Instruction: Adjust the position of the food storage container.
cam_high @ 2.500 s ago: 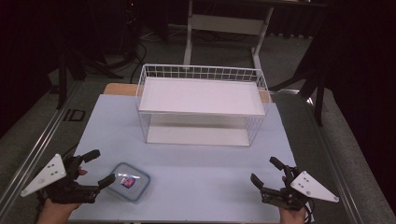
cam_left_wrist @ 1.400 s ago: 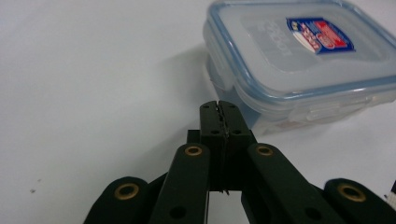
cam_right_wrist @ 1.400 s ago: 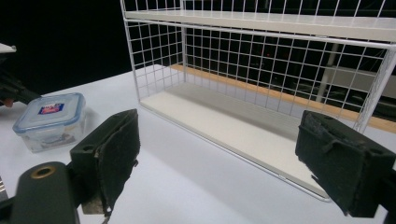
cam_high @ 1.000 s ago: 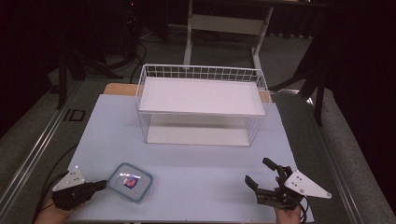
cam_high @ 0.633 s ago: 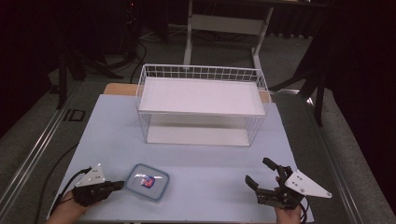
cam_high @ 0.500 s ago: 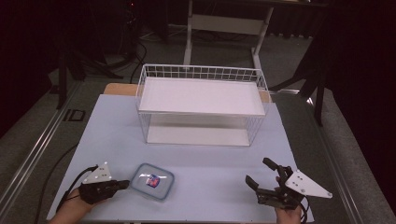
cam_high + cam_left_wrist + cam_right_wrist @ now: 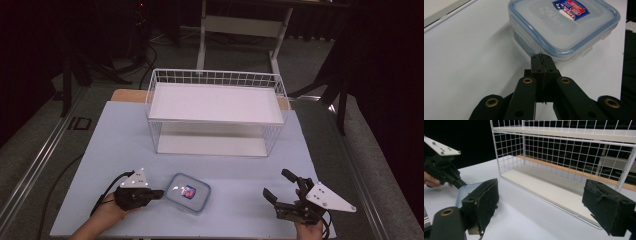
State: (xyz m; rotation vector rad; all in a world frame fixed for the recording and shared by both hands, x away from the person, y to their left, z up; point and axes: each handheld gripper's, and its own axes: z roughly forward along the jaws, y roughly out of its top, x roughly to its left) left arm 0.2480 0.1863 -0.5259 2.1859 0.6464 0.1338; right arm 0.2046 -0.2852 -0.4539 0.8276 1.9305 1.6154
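Note:
A clear square food container (image 7: 188,192) with a blue-rimmed lid and a red-and-blue label lies flat on the pale table (image 7: 115,135), front and left of centre. My left gripper (image 7: 159,193) lies low at its left side. In the left gripper view the jaws are shut together, and the left gripper (image 7: 541,58) touches the container (image 7: 564,25) at its side wall with nothing between the tips. My right gripper (image 7: 276,184) stands open at the front right, apart from the container. The right gripper (image 7: 546,205) holds nothing between its pads.
A white wire shelf rack (image 7: 215,112) with two white boards stands at the middle back of the table; the right gripper view shows the rack (image 7: 564,150) close ahead. Dark floor, cables and a stand's legs lie beyond the table. A hand (image 7: 107,215) holds the left gripper.
My left gripper has shut, dropped low and travelled right along the front of the table. The container has slid right ahead of it. The right gripper has barely moved.

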